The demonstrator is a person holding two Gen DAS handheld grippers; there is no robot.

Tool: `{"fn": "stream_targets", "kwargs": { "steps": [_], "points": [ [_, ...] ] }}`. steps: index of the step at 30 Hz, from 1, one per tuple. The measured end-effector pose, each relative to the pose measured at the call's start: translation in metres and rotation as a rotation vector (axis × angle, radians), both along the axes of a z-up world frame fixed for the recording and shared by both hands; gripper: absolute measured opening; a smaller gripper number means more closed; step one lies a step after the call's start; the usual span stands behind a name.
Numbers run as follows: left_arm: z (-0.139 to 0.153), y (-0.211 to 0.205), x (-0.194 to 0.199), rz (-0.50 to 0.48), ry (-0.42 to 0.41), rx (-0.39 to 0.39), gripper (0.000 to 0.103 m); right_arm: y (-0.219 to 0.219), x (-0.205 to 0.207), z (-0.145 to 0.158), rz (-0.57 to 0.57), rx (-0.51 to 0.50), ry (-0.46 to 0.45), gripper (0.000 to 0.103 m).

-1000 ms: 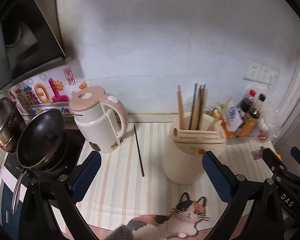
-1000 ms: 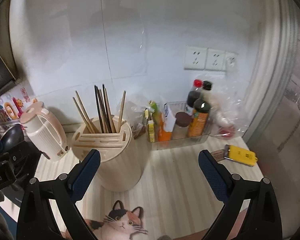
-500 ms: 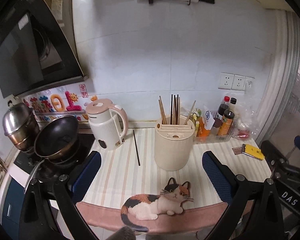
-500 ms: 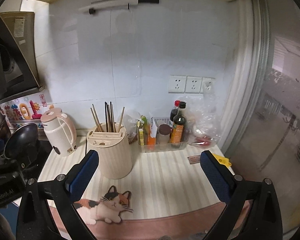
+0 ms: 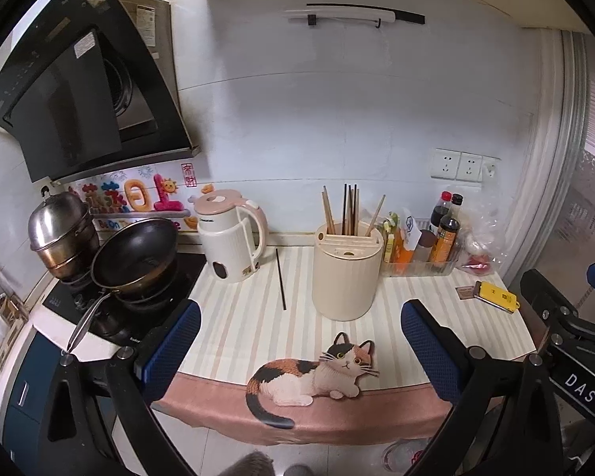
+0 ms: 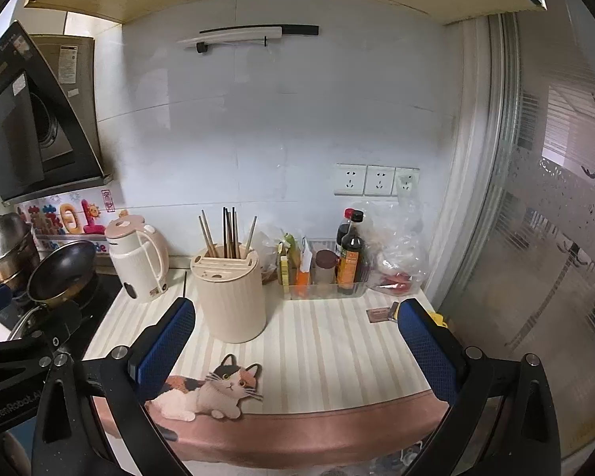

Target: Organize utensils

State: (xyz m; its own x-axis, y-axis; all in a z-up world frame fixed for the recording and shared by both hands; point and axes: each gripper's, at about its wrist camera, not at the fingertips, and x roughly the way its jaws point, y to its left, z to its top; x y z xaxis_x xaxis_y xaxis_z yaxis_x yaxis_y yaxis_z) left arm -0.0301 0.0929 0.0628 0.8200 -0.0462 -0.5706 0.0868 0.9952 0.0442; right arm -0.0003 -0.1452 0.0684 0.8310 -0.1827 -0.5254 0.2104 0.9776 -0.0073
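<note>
While several chopsticks (image 5: 347,210) already stand upright in the cream holder (image 5: 347,275), one dark chopstick (image 5: 281,279) lies loose on the striped counter mat (image 5: 234,317), so the task reads as mostly done with one item outstanding.

- Holder: toward the back edge of the counter, near its middle; slotted top, sticks in the rear slots.
- Loose chopstick: flat on the mat, between the kettle (image 5: 232,238) and the holder, touching neither, running front to back.
- Left gripper (image 5: 297,345): fingers spread wide, holding nothing, held off the front edge of the counter.
- Right gripper (image 6: 295,345): fingers likewise spread, nothing between them, also off the front edge.
- Other stock: tray of sauce bottles (image 5: 420,254) at the back right corner; yellow item (image 5: 496,295) near the right edge; frying pan (image 5: 135,256) on the hob at left.

Remaining, by judgement: pick up the loose chopstick and stand it in the holder.
</note>
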Motion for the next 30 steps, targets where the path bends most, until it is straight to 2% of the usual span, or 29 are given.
{"fn": "stream_targets", "kwargs": {
  "steps": [10,30],
  "points": [
    [-0.001,0.010,0.008,0.003,0.000,0.002,0.103,0.006,0.006,0.007,-0.011,-0.005,-0.004,0.103],
    [-0.014,0.029,0.030,0.027,0.040,-0.001,0.103,0.025,0.036,-0.012,0.000,-0.009,0.044,0.103]
  ]
}}
